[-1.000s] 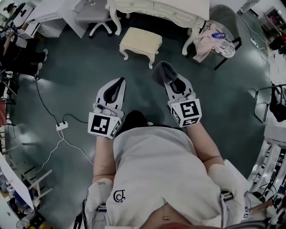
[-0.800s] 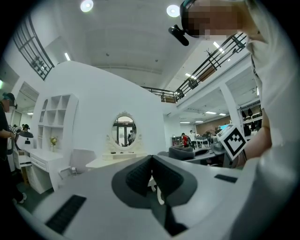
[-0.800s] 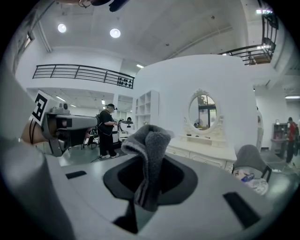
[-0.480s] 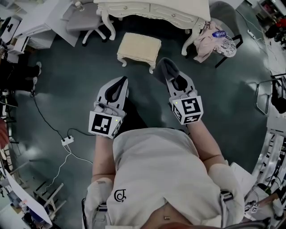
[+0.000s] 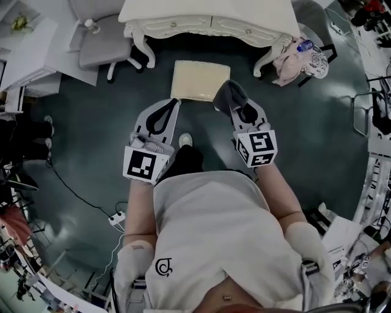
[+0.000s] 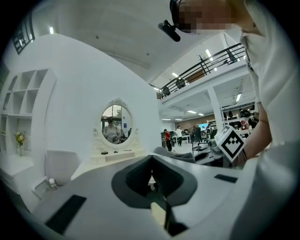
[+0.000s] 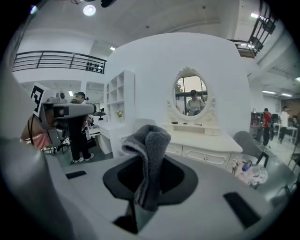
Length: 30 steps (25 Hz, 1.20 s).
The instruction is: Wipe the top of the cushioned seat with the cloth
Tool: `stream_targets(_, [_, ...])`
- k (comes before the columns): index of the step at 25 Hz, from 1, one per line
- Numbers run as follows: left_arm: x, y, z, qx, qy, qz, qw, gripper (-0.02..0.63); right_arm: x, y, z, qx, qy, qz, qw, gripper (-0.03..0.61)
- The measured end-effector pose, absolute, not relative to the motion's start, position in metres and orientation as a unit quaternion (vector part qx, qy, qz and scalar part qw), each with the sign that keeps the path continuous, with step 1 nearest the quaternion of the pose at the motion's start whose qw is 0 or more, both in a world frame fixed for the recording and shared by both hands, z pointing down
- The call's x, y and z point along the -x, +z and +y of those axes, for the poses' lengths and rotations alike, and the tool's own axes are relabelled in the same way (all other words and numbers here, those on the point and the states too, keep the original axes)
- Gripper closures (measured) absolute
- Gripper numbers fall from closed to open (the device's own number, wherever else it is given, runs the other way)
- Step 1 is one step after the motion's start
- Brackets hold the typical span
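Observation:
The cushioned seat (image 5: pixel 200 81) is a cream stool on the dark floor, just in front of the white dressing table (image 5: pixel 208 18). My right gripper (image 5: pixel 237 105) is shut on a grey cloth (image 5: pixel 226 96) that stands bunched up out of its jaws; the cloth (image 7: pixel 151 145) overlaps the stool's right front corner in the head view. The left gripper (image 5: pixel 171 105) is shut with nothing in it, its tip at the stool's left front corner. Both grippers are held in the air in front of the person's body.
A grey office chair (image 5: pixel 101 46) stands left of the dressing table. A chair piled with clothes (image 5: pixel 302 58) sits to the right. A power strip with a cable (image 5: pixel 116 218) lies on the floor at the left. An oval mirror (image 7: pixel 191 96) tops the dressing table.
The person has walked toward the stool, so it now lies right at both gripper tips instead of well ahead. The cloth stays in the right gripper; the left stays shut.

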State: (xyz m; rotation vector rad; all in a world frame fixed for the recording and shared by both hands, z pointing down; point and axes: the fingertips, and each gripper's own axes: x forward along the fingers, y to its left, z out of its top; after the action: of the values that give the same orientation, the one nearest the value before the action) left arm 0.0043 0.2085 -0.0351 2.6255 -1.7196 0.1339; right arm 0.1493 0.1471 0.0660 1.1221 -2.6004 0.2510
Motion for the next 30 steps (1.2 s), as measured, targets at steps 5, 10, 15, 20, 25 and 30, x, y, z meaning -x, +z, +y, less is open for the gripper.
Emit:
stream_targets(5, [0.068, -0.026, 0.160, -0.841, 0.054, -0.538, 0.020, 0.601, -0.091, 0.077, 0.109, -0.395, 0.103, -0.896, 0.173, 0.505])
stream_targets(10, [0.098, -0.005, 0.121, -0.846, 0.047, -0.529, 0.044, 0.601, -0.043, 0.099, 0.075, -0.379, 0.127, -0.896, 0.192, 0.505])
stream_targets(15, [0.097, 0.037, 0.086, -0.851, 0.051, -0.518, 0.073, 0.601, -0.014, 0.139, 0.038, -0.350, 0.147, -0.900, 0.212, 0.505])
stream_targets(20, [0.096, 0.101, 0.047, -0.852, 0.051, -0.510, 0.107, 0.601, 0.010, 0.200, -0.002, -0.316, 0.166, -0.903, 0.238, 0.505])
stream_targets(25, [0.102, 0.172, 0.021, -0.837, 0.051, -0.525, 0.148, 0.601, 0.028, 0.280, -0.033, -0.290, 0.194, -0.899, 0.266, 0.505])
stream_targets(30, [0.125, 0.244, 0.007, -0.815, 0.067, -0.549, 0.175, 0.601, 0.046, 0.365, -0.056, -0.256, 0.218, -0.893, 0.299, 0.505])
